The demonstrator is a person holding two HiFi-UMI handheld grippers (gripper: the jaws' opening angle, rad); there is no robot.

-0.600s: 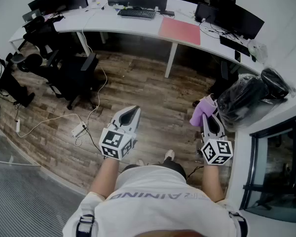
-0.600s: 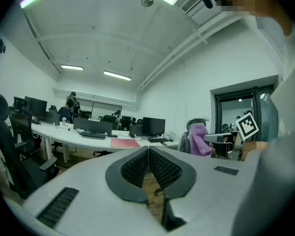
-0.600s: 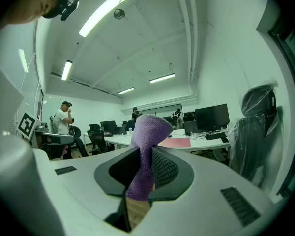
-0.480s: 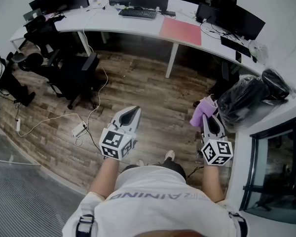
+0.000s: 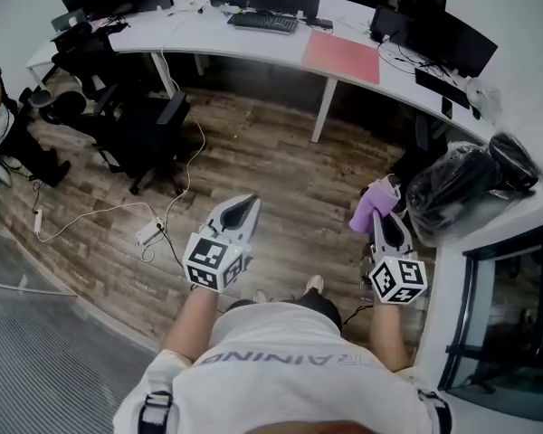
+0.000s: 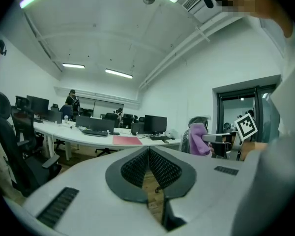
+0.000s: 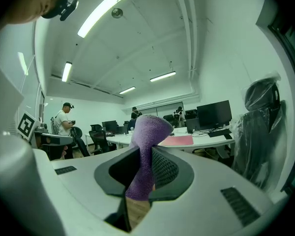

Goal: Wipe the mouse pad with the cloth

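Right gripper (image 5: 381,217) is clamped on the purple cloth (image 7: 145,154); the cloth is pinched at a fold, with a loose end standing above the jaws. Left gripper (image 5: 245,202) is held with jaws together and nothing between them. Both are held low in front of the person, over the wooden floor (image 5: 253,165).

The pink flat sheet on the white desk (image 5: 253,36) is taken to be the mouse pad (image 5: 342,57), though it is too small in the head view for this to be certain. It lies well apart from both grippers, across the floor, with a keyboard (image 5: 264,22) beside it and cables near its far edge. Wiping is judged as not yet begun.

Risks:
- The cloth could be dropped on the way if the pinch is shallow.
- The pad could be dragged along the desk if it is wiped unpinned.
- The cables or keyboard could be caught by the loose cloth end.
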